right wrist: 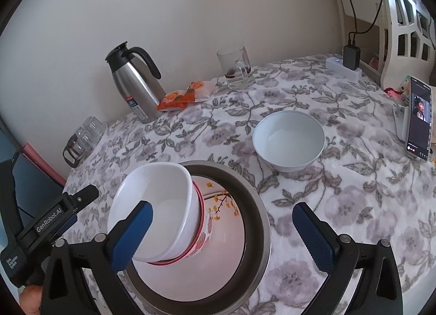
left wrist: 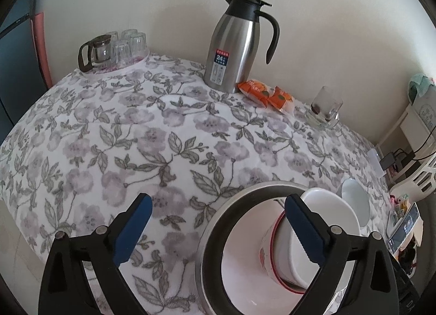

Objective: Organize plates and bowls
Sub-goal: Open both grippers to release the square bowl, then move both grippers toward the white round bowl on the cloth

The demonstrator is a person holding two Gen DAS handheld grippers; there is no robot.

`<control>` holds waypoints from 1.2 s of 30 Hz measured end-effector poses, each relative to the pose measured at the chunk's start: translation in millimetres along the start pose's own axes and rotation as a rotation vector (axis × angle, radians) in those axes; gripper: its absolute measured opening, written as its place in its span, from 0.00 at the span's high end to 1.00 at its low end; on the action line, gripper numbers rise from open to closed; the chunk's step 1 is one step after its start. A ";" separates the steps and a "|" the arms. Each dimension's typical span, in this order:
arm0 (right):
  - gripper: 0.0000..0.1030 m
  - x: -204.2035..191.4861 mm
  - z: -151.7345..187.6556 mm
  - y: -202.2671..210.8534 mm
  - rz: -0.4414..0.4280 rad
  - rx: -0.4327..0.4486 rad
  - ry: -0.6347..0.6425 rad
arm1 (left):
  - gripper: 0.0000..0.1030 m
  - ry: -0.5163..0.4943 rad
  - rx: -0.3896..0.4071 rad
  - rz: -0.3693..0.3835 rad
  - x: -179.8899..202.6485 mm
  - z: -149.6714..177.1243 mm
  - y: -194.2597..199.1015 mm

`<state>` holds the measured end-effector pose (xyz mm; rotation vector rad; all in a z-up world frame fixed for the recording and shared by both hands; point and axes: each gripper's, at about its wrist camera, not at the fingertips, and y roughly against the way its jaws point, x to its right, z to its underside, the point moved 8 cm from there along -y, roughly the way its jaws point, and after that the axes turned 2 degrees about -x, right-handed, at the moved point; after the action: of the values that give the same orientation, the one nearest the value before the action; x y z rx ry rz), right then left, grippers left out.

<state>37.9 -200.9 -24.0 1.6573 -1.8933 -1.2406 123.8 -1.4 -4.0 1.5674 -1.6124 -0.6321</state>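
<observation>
A large steel-rimmed bowl (left wrist: pixel 209 230) (right wrist: pixel 259 206) with a pale pink inside stands near the table's front. Inside it a red-rimmed flowered bowl (left wrist: pixel 268 249) (right wrist: pixel 203 236) lies tilted, with a white bowl (left wrist: pixel 327 206) (right wrist: pixel 155 195) nested in it. A second white bowl (left wrist: pixel 354 200) (right wrist: pixel 288 140) stands upright on the cloth beyond. My left gripper (left wrist: pixel 218 230) is open over the steel bowl's left rim, gripping nothing. My right gripper (right wrist: pixel 223 236) is open above the steel bowl, its left finger in front of the tilted white bowl, gripping nothing.
On the flowered tablecloth (left wrist: pixel 163 138), a steel thermos jug (left wrist: pixel 234 45) (right wrist: pixel 136 86), orange snack packets (left wrist: pixel 267 94) (right wrist: pixel 179 97) and a glass mug (left wrist: pixel 324 108) (right wrist: pixel 237 67) line the wall. A tray of glasses (left wrist: pixel 117 48) is far left. A phone (right wrist: pixel 419 119) and power strip (right wrist: pixel 343 67) are right.
</observation>
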 end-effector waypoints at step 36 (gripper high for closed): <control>0.00 103.9 -53.2 12.9 0.112 0.113 -0.185 | 0.05 -0.266 0.055 0.174 153.1 -43.5 46.6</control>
<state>41.0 -317.9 -13.6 1.5110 -2.1717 -1.3016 142.0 -138.6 87.3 1.4073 -1.9540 -0.7299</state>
